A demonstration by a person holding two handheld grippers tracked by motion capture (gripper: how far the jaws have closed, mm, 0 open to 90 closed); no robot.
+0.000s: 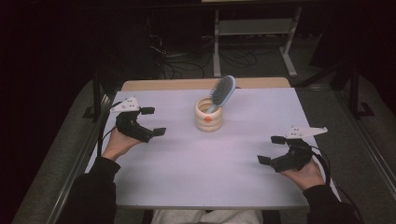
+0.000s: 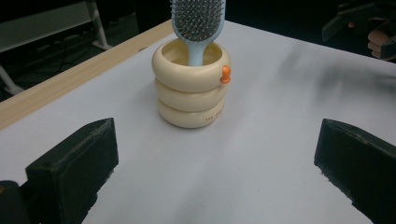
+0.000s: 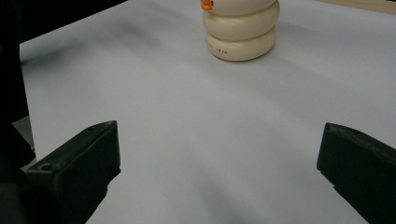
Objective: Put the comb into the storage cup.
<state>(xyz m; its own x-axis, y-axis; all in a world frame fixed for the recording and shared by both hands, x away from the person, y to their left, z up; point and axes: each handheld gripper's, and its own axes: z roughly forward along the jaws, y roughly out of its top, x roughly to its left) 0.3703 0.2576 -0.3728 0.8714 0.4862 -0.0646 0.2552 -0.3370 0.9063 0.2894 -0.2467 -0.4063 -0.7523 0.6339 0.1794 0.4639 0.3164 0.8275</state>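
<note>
Left gripper (image 1: 150,122): jaws stand wide apart, nothing between them, held just above the table (image 1: 187,177) in the person's left hand (image 1: 119,144). In the left gripper view the bare white surface lies between the two black jaws. Straight ahead of this gripper, near but clear of it, stands the holder (image 2: 191,88), a cream cup shaped like three stacked rings with a small orange knob on its side.

Right gripper (image 1: 273,149): jaws likewise spread, empty, held in the right hand (image 1: 306,175) low over the near right part of the table. The holder (image 3: 240,30) lies ahead of it and farther off than from the left gripper; bare tabletop lies in the gap between.

Hairbrush (image 1: 223,91): light blue, standing handle-down inside the holder, bristle head up and leaning away over the rim toward the far right. In the left gripper view the handle (image 2: 196,53) goes down inside the cup, and the bristles face this gripper.

Assessment: neither gripper touches the hairbrush or the holder. Judged from this layout, either the brush has been set in the cup and both grippers are clear, or a lift-out has not yet begun; the pictures do not settle which. If removal is intended, approach, grasp and lift all remain. The left gripper is better placed for it.
</note>
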